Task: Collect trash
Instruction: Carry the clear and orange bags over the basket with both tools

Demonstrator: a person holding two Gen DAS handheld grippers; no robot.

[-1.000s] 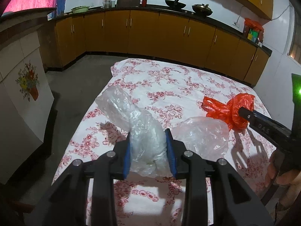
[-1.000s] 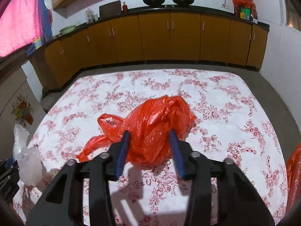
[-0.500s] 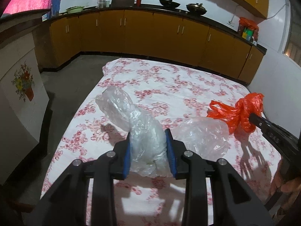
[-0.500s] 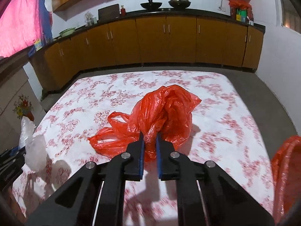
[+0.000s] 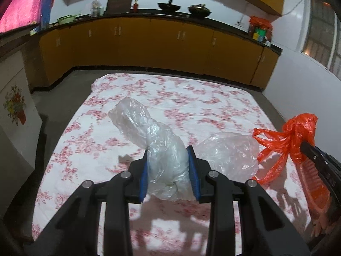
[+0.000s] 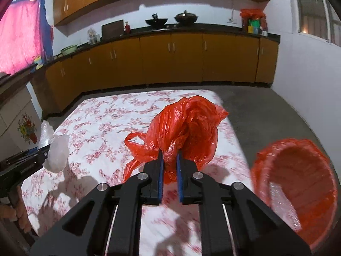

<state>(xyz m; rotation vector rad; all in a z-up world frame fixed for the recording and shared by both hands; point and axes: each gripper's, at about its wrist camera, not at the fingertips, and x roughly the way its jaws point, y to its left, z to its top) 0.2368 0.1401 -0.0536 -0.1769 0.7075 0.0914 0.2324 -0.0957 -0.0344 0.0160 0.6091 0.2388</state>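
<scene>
L gripper (image 5: 169, 170) is clamped on a crumpled clear plastic bag (image 5: 153, 140), blue pads pressing both sides; the bag's free end sticks up and away to the left, above the floral sheet (image 5: 191, 98). A 2nd clear bag (image 5: 228, 151) sits just right of that gripper, whether it rests on the sheet can't tell.

R gripper (image 6: 169, 166) is pinched tight on a red plastic bag (image 6: 187, 128), the bunched neck squeezed between the pads, the rest ballooning up beyond the tips, one handle loop hanging to the left. The bag looks off the sheet.

Red mesh basket (image 6: 298, 183) at near right of the r. wrist view, mouth facing the camera, beside the sheet's right edge.

Far side: orange cabinets (image 6: 170, 59) under a dark counter w/ two dark pans. Flower decal on the pale unit (image 5: 15, 104) at left.

Writing: pale marks on the r. gripper's arm in the l. wrist view, too blurred to read. No brand legible elsewhere.
</scene>
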